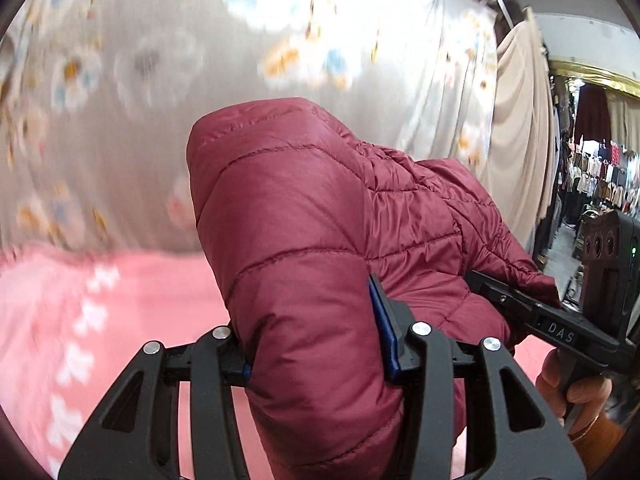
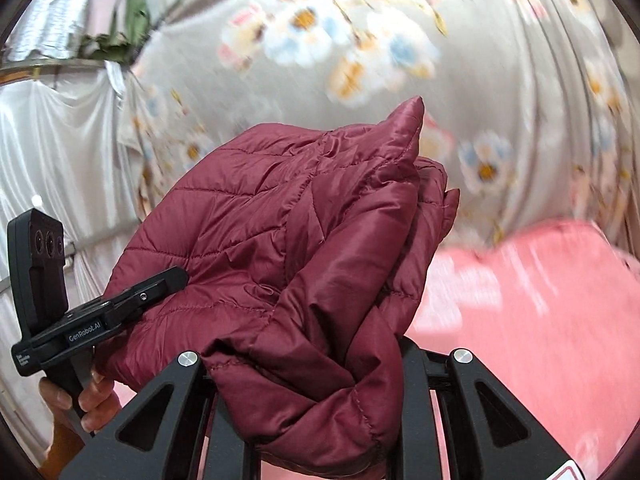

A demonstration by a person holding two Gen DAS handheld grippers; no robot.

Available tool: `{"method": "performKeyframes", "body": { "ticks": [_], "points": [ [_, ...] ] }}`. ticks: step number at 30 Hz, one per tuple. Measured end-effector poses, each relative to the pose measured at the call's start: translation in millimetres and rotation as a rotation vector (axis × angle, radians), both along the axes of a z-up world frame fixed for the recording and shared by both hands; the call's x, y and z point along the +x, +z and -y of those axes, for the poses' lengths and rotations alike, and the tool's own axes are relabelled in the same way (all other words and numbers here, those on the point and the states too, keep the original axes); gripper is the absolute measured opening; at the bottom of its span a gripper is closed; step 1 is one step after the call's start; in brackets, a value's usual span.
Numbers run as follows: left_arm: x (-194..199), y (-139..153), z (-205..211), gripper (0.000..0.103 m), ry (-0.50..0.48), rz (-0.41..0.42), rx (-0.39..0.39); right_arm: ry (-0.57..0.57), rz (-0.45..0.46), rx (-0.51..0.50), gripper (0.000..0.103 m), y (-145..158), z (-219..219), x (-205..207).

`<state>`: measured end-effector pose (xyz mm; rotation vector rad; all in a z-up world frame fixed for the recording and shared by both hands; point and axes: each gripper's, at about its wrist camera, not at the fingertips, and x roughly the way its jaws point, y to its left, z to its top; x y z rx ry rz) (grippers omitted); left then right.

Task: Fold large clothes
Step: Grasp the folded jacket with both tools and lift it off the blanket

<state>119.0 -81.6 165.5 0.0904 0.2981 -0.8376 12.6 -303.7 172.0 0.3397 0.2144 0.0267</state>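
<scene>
Both hand-held grippers point(image 1: 316, 344) clamp jacket point(image 1: 304, 216)

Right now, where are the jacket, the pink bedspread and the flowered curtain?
jacket point(image 1: 304, 216), left wrist view, on a quilted panel.
pink bedspread point(image 2: 560, 320), right wrist view, on its bare pink top.
flowered curtain point(image 2: 500, 60), right wrist view, on plain cloth beside the flowers.

Clothes shop: racks of hanging garments point(image 1: 600, 176), floral curtain point(image 2: 400, 40), pink bedspread point(image 2: 540, 312)

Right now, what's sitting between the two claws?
Only the bunched maroon puffer jacket: both wrist views show it spanning from the left claw to the right claw, each clamped on it.
</scene>
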Motion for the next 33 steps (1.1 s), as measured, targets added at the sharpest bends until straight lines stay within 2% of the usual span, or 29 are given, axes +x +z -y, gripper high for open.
{"method": "performKeyframes", "body": {
  "ticks": [4,7,11,17,24,25,33],
  "points": [
    [25.2,9.6,-15.4,0.044,0.012,0.107,-0.045,0.022,0.053,-0.001,0.019,4.4,-4.4,39.6],
    [49.8,3.4,-21.3,0.045,0.031,0.133,-0.042,0.033,0.05,0.006,0.019,-10.6,-5.7,77.3],
    [88.5,-22.1,-28.7,0.045,0.055,0.099,-0.033,0.041,0.002,0.012,0.019,-41.4,-12.7,118.4],
    [145.9,-85.2,-25.9,0.045,0.11,-0.005,0.021,0.039,-0.107,0.037,0.019,-105.8,-19.0,172.3],
    [168.2,-130.8,-46.4,0.045,0.161,-0.067,0.044,0.077,-0.172,0.049,0.018,-147.4,-38.8,199.9],
    [171.5,-134.8,-49.7,0.045,0.166,-0.075,0.046,0.05,-0.161,0.039,0.018,-151.0,-42.0,202.0],
    [180.5,-164.8,-66.5,0.045,0.207,-0.128,0.106,0.081,-0.235,0.042,0.018,-184.5,-62.5,214.0]
  ]
}}
